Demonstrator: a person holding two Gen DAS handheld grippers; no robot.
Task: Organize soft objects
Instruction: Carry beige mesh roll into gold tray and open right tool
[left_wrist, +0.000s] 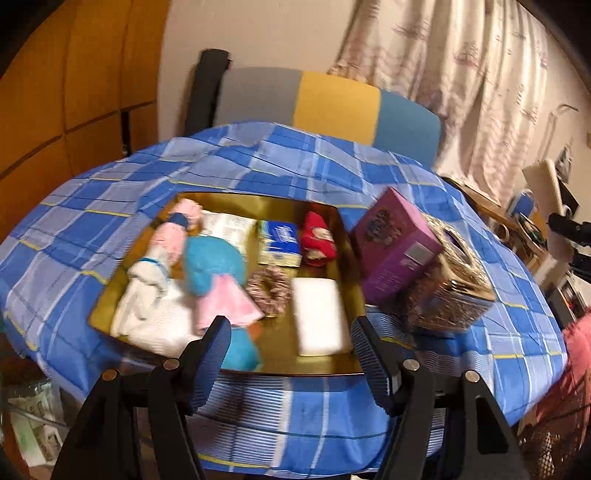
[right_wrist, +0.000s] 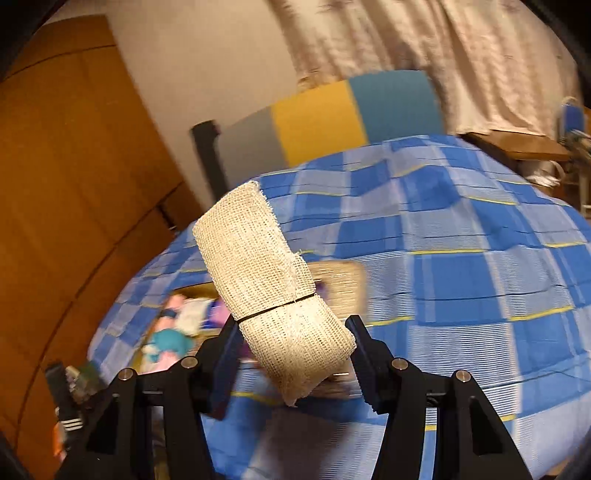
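**Right wrist view: burlap roll in the jaws, tray laid out below the left gripper**

Right wrist camera shows the right gripper (right_wrist: 291, 345) closed on a roll of cream burlap cloth (right_wrist: 264, 273), bound by a thin dark band around its middle. The jaws pinch its lower end, and the roll leans up toward 11 o'clock, held above the blue checked tablecloth (right_wrist: 461, 280). Behind the roll, at about 9 o'clock from the fingertips, the tray's contents show only as a blur of pink, teal and white.

From the left wrist camera, the left gripper (left_wrist: 291, 345) has its jaws wide apart with nothing between them, hovering over the near edge of a gold tray (left_wrist: 273, 347) that sits on the tablecloth. In the tray, clockwise from the far left corner: a pink cloth with a blue band (left_wrist: 181, 229), a printed packet (left_wrist: 229, 225), a blue and white tissue pack (left_wrist: 279, 243) and a red sock roll (left_wrist: 317, 240) at about 1 o'clock. At the centre lies a brown and pink scrunchie (left_wrist: 267, 290), with a white sponge block (left_wrist: 319, 317) just beside it toward 4 o'clock. A teal fluffy cloth (left_wrist: 212, 269) overlaps a pink towel (left_wrist: 229, 302), and a white towel (left_wrist: 147, 314) fills the near left corner.

Just outside the tray at 3 o'clock, a purple carton (left_wrist: 393, 243) leans against a woven gold tissue box (left_wrist: 454, 284). A striped chair back (left_wrist: 332, 107) stands beyond the table at 12 o'clock.
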